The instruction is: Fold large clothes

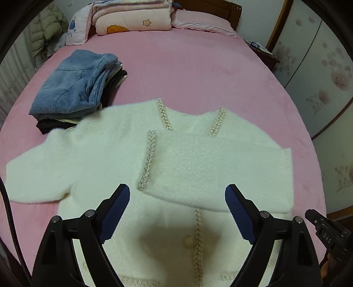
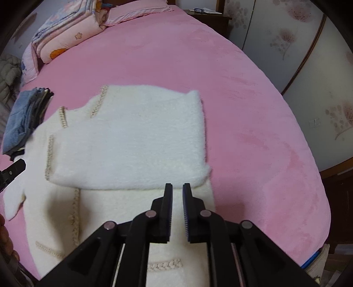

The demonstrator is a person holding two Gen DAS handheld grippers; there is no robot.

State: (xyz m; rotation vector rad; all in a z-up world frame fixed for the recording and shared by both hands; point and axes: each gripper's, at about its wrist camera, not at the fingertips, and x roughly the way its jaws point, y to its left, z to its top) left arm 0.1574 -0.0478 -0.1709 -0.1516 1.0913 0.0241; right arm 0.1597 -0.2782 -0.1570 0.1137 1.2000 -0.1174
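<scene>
A fluffy white cardigan with beige braided trim lies flat on the pink bed. Its right sleeve is folded across the chest; the left sleeve lies spread out to the side. My left gripper is open and empty, hovering over the cardigan's front near a button. My right gripper is nearly closed with a narrow gap, holding nothing, above the cardigan near the folded sleeve's lower edge. Part of the right gripper's body shows in the left wrist view.
A stack of folded clothes topped by blue jeans sits on the bed's left beside the cardigan, also in the right wrist view. Folded quilts and a pillow lie at the headboard. A wardrobe stands to the right.
</scene>
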